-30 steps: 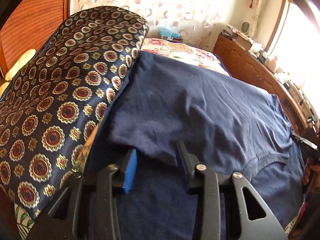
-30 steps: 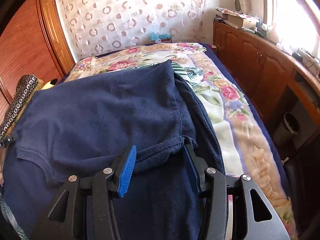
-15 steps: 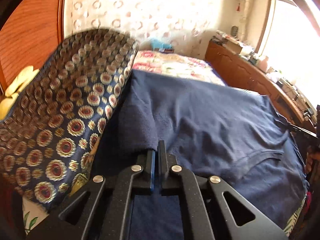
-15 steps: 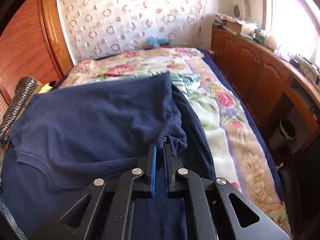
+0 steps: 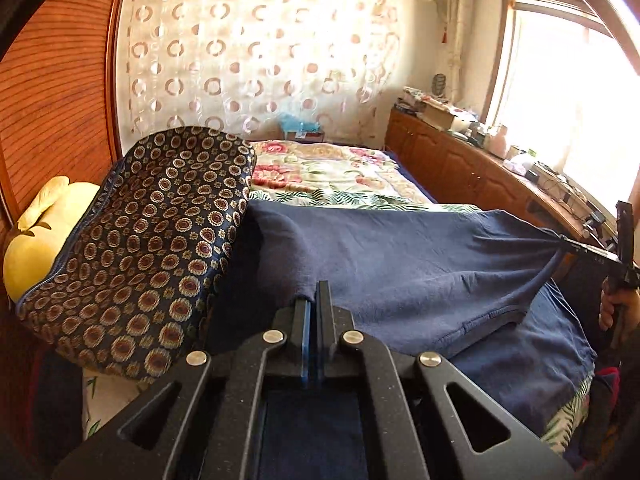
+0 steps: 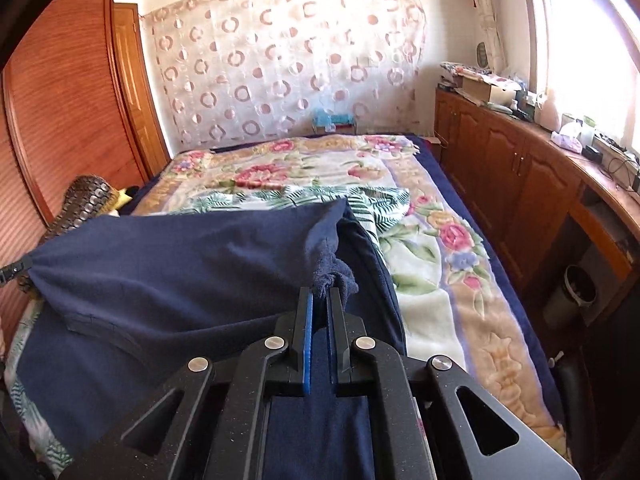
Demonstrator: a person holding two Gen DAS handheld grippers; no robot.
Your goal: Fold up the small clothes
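Note:
A navy blue shirt [image 5: 400,264] lies across the near end of the bed, its upper layer lifted and stretched between both grippers. My left gripper [image 5: 313,294] is shut on the shirt's left corner. In the left wrist view the right gripper [image 5: 568,242] shows at the far right, pinching the other corner, with a hand [image 5: 620,312] on its handle. In the right wrist view my right gripper [image 6: 320,294] is shut on a bunched bit of the navy shirt [image 6: 180,272], and the raised cloth runs off to the left edge.
A dark pillow with round medallions [image 5: 148,240] and a yellow plush toy [image 5: 36,236] lie left of the shirt. A floral blanket [image 6: 432,248] covers the bed. Wooden cabinets [image 6: 520,184] with clutter on top line the right side under the window.
Both grippers went from open around the shirt's edge to shut on it. They have since risen, lifting the upper layer of the shirt and pulling it taut between them.

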